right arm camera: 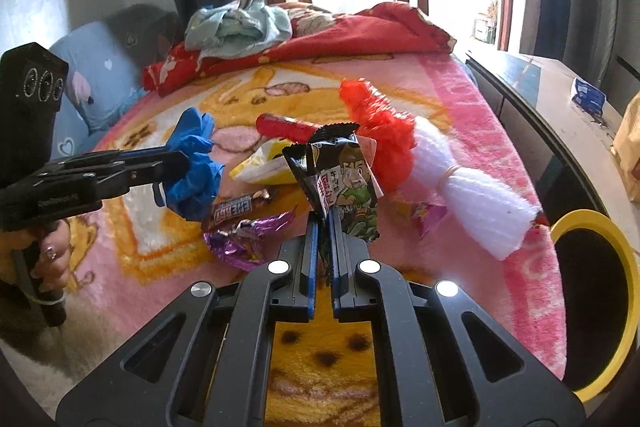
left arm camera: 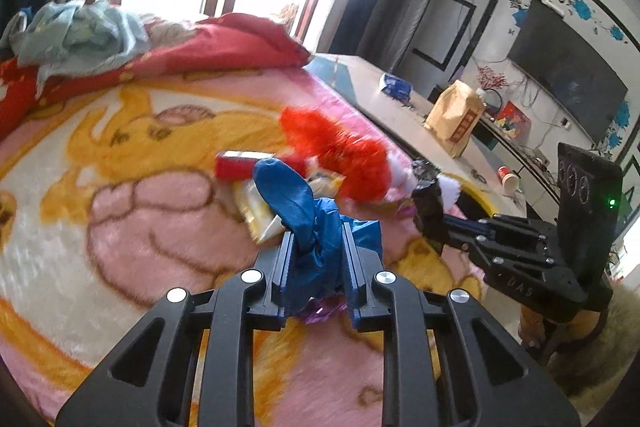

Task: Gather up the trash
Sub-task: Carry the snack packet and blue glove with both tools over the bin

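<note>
My left gripper (left arm camera: 314, 239) is shut on a crumpled blue glove (left arm camera: 304, 215) and holds it above the pink blanket; it also shows in the right wrist view (right arm camera: 176, 171) with the glove (right arm camera: 196, 167). My right gripper (right arm camera: 325, 223) is shut on a black snack wrapper (right arm camera: 340, 179) with a cartoon figure; in the left wrist view it (left arm camera: 430, 223) holds the wrapper (left arm camera: 426, 187). On the blanket lie a yellow wrapper (right arm camera: 264, 167), a red packet (right arm camera: 286, 127), a purple foil wrapper (right arm camera: 244, 239), an Energy bar wrapper (right arm camera: 232, 211) and a red-and-white plastic bundle (right arm camera: 420, 163).
A yellow-rimmed black bin (right arm camera: 592, 291) stands at the bed's right edge. A red quilt (right arm camera: 320, 39) with pale clothes (right arm camera: 236, 27) lies at the far end. A side table (left arm camera: 400, 107) carries a brown paper bag (left arm camera: 456, 123), a blue packet and a paper cup (left arm camera: 508, 179).
</note>
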The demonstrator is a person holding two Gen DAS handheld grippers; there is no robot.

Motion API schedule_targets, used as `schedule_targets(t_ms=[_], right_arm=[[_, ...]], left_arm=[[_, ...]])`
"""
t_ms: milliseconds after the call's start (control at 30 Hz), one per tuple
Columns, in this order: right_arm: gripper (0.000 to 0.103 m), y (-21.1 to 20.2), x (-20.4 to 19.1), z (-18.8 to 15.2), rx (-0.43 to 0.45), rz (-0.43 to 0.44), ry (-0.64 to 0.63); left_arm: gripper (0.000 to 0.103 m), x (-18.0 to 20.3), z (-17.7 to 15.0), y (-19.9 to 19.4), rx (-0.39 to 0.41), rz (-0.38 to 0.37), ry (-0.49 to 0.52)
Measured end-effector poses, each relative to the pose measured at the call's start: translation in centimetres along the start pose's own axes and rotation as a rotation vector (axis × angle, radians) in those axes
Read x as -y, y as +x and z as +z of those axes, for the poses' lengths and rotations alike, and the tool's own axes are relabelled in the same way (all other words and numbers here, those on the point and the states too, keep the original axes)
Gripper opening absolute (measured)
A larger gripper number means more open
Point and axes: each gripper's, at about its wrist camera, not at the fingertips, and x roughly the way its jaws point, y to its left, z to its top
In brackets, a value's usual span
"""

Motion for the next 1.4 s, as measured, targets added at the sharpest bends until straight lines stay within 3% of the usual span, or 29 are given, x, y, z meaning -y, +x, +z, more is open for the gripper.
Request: schedule_targets(t_ms=[567, 1400], right_arm=[[0.002, -4.0, 5.0, 1.0, 0.097, -0.094, 0.113], [0.002, -7.2, 12.1, -0.4, 0.134, -0.243, 0.292]], left_arm=[[0.02, 6.9, 1.9, 2.0, 0.013, -0.091, 0.124], [0.02, 13.0, 3.1, 5.1, 0.009, -0.198, 0.223]])
